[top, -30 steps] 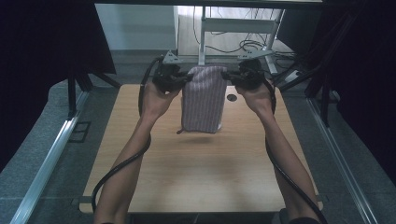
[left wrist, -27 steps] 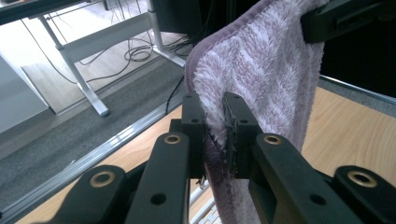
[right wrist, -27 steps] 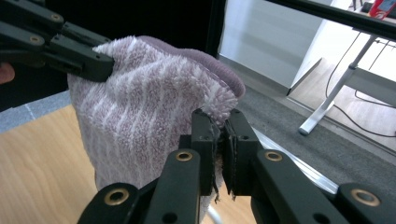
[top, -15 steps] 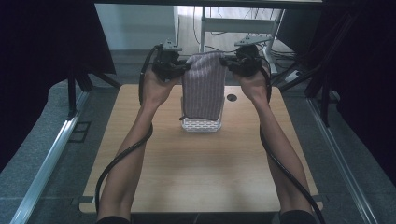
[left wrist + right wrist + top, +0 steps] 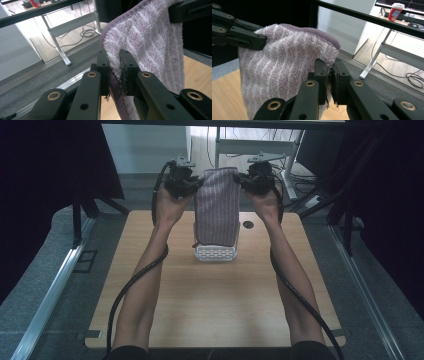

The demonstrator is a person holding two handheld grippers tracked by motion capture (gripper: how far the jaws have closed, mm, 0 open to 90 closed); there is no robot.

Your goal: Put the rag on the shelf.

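A purple-and-white striped fluffy towel (image 5: pixel 217 207) is held stretched above the far middle of the wooden table (image 5: pixel 215 295), over a white perforated plastic basket (image 5: pixel 216 252). Its top corners are pinched by the left gripper (image 5: pixel 192 182) and right gripper (image 5: pixel 245 179). Only the towel's edges are clamped, so a corner could slip out if it is pulled tighter.

The towel (image 5: pixel 216 212) clamped between the left gripper (image 5: pixel 192 182) and the right gripper (image 5: pixel 243 178) is pale purple with white lengthwise stripes and a darker plain purple hem. Both grippers are black, with brass-coloured rivets along their jaws. Below the towel's lower end sits a white basket (image 5: pixel 215 253) with a pattern of small slots in its wall. The surface (image 5: pixel 215 305) beneath the grippers is light wood-grain tan. Beyond the right gripper stands a red and white cup (image 5: pixel 395 11) with a white lid.
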